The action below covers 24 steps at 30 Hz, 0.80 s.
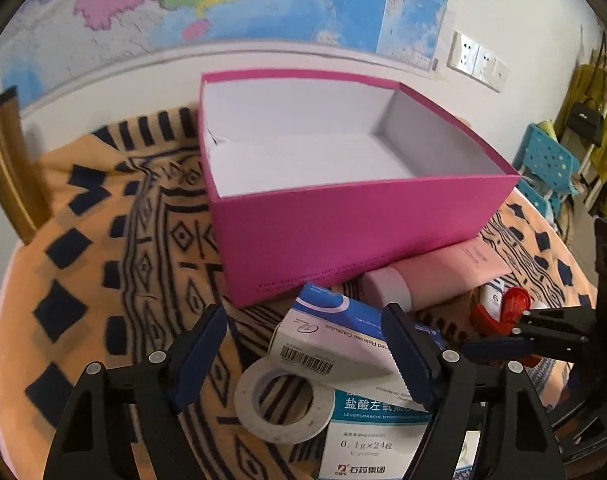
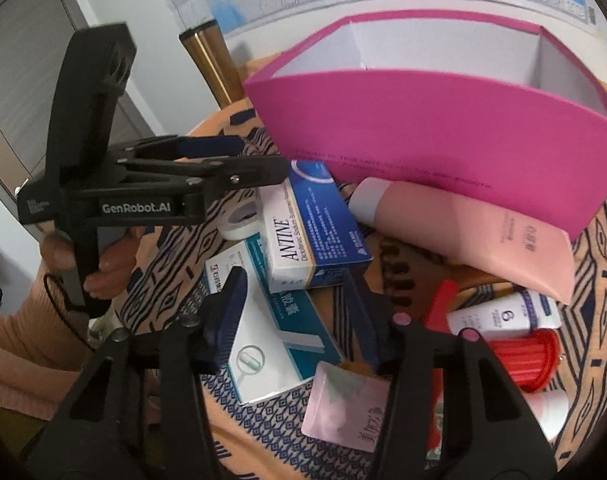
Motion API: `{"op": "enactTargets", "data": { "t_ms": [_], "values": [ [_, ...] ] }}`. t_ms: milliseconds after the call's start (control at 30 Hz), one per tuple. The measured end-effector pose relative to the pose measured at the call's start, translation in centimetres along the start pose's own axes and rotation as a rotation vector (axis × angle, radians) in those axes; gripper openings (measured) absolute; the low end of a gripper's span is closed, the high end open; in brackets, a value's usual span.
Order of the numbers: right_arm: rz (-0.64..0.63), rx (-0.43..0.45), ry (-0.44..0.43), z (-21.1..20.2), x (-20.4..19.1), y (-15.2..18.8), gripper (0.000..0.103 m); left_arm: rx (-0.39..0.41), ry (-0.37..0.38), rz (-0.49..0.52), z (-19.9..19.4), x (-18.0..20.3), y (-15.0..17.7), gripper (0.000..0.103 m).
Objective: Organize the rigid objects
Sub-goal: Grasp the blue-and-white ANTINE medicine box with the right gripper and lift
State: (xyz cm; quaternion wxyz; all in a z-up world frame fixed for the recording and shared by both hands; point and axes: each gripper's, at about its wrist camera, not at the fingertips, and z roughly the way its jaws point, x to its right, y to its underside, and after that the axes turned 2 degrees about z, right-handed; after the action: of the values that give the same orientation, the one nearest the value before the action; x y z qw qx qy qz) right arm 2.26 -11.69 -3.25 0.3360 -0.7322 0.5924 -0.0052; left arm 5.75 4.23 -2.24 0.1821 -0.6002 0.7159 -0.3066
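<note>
Right wrist view: right hand-held gripper (image 2: 299, 320) half-open astride teal medicine box (image 2: 271, 328), long axis running away.

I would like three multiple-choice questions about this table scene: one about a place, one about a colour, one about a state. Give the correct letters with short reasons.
1. Where does the pink tube lie?
A. inside the box
B. on the cloth against the box's front wall
C. on the tape roll

2. What colour is the box outside?
A. magenta
B. green
C. black

3. What does the box hold?
A. medicine boxes
B. the tape roll
C. nothing visible

Answers: 1 B, the tube rests at the foot of the wall; 2 A, its walls are magenta; 3 C, only its white floor shows.
</note>
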Motion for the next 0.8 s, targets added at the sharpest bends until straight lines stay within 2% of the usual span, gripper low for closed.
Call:
{"op": "enactTargets", "data": {
  "t_ms": [133, 200, 533, 667, 800],
  "values": [
    [0.019, -0.016, -0.022, 0.7, 0.5, -0.3, 0.053, -0.033, 0.083, 0.023, 0.4, 0.3, 0.5, 0.066],
    [0.022, -0.019, -0.025, 1.0, 0.6, -0.5, 0.053, -0.043, 0.082, 0.033, 0.6, 0.5, 0.7, 0.063],
    [0.003, -0.003, -0.001, 1.1, 0.8, -1.4, 0.054, -0.049, 0.148, 0.007, -1.1, 0.3, 2.8, 0.062],
    [0.034, -0.015, -0.026, 1.3, 1.5, -1.8, 0.054, -0.059, 0.149, 0.015, -1.3, 0.3, 3.2, 0.062],
    [0.078, -0.032, -0.056, 1.8, 2.2, -1.9, 0.054, -0.052, 0.127, -0.002, -1.1, -0.4, 2.3, 0.062]
  ]
}}
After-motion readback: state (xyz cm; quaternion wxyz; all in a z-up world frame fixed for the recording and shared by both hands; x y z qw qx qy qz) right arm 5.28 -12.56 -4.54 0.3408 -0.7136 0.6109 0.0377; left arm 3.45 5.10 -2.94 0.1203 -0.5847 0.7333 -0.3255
